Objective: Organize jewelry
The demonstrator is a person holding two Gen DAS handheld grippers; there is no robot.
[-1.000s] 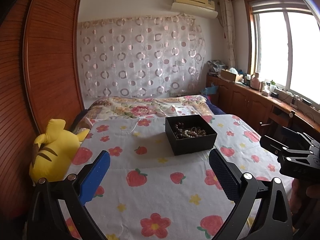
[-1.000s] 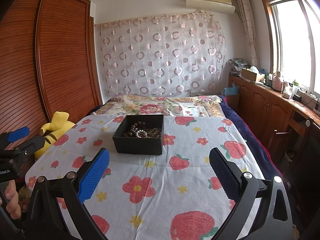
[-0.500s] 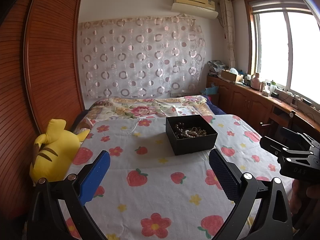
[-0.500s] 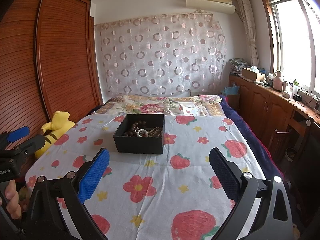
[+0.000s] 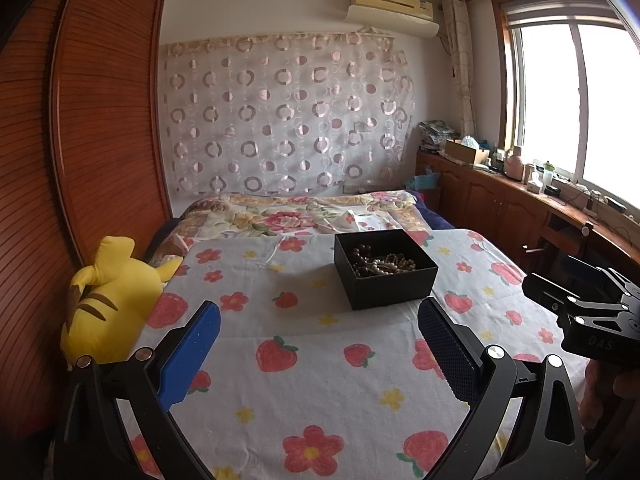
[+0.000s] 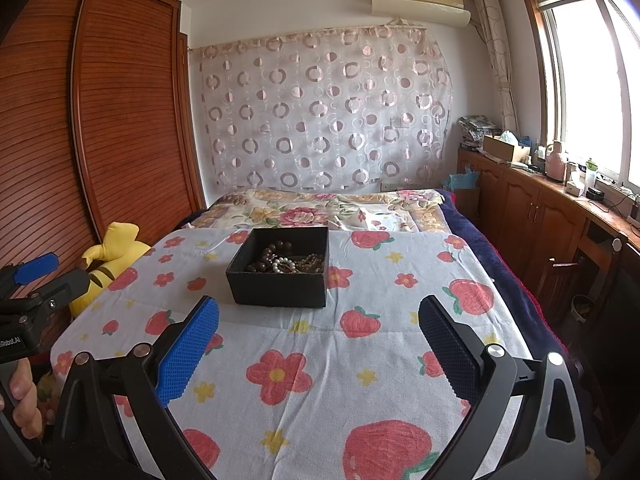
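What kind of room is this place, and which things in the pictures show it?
Most likely a home bedroom. A bed with a strawberry-print sheet fills the middle, a wooden wardrobe stands along the wall, and a yellow plush toy lies at the bed's side.

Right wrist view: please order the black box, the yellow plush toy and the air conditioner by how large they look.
1. black box
2. air conditioner, close behind; it hangs far off, so truly larger
3. yellow plush toy, partly hidden
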